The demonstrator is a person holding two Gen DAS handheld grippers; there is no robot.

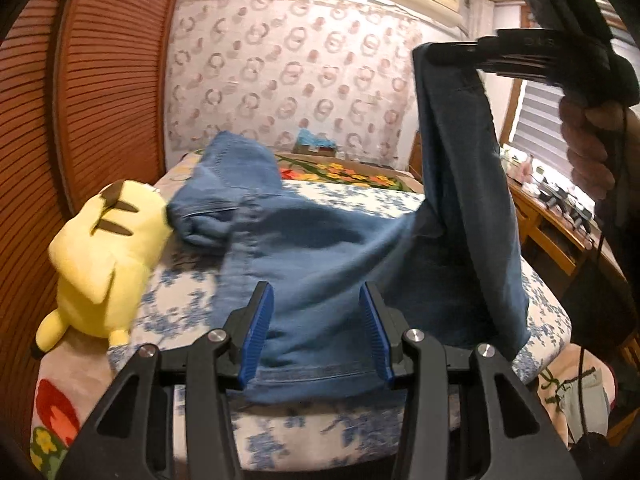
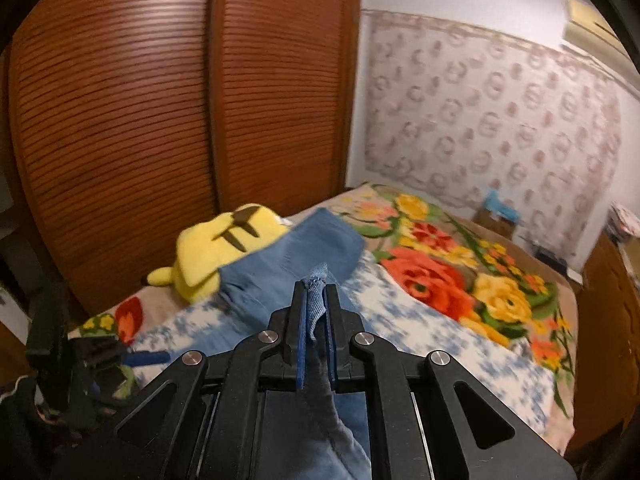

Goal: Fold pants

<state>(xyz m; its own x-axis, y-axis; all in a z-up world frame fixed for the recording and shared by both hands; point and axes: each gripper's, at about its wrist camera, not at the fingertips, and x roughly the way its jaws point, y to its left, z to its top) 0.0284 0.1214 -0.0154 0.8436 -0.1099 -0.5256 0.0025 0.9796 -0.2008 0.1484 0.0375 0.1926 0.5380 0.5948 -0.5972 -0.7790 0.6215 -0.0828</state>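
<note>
The pants (image 1: 320, 256) lie lengthwise on the bed (image 1: 184, 304), far end beside a yellow plush toy (image 1: 104, 256). The right gripper (image 2: 316, 300), raised high in a hand (image 1: 588, 148), pinches one lifted leg end. The left gripper (image 1: 316, 332) hovers part-open over the near hem, empty.

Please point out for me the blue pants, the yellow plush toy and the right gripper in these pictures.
blue pants (image 1: 320, 248): left wrist view, on the flat denim lying on the bed.
yellow plush toy (image 1: 104, 256): left wrist view, on its yellow body.
right gripper (image 2: 316, 312): right wrist view, between its fingers, where denim is pinched.
</note>
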